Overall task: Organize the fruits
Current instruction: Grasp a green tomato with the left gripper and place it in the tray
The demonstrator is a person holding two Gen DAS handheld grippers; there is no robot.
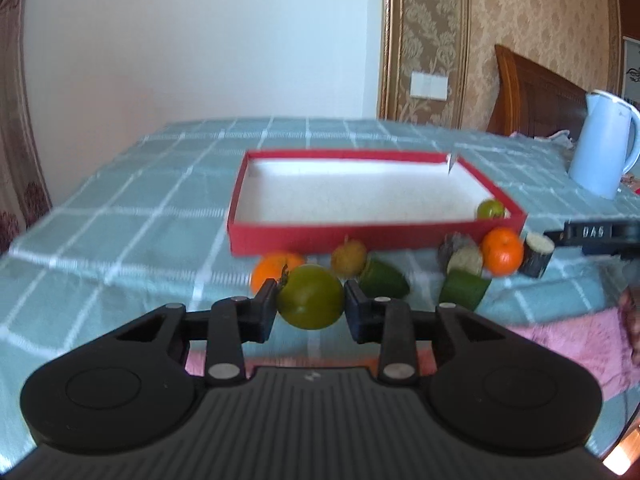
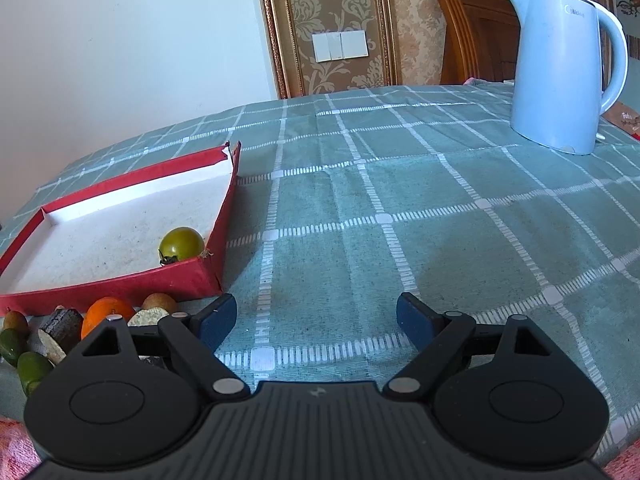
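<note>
Left gripper (image 1: 310, 300): clenched on green tomato (image 1: 310, 302), before red tray's (image 1: 360, 236) near wall. Right gripper (image 2: 316, 320): released, above tablecloth (image 2: 440, 220).

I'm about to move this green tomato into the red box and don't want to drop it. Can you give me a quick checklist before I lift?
1. Left gripper closed on the green tomato, pads on both sides: ok.
2. Grip firm enough for the lift: cannot tell.
3. Red box has free floor space; only one green tomato in the box, in a corner: ok.
4. Orange sits right behind the held tomato, may get nudged: not ok.
5. Right gripper open, holding nothing, off to the side: ok.
</note>
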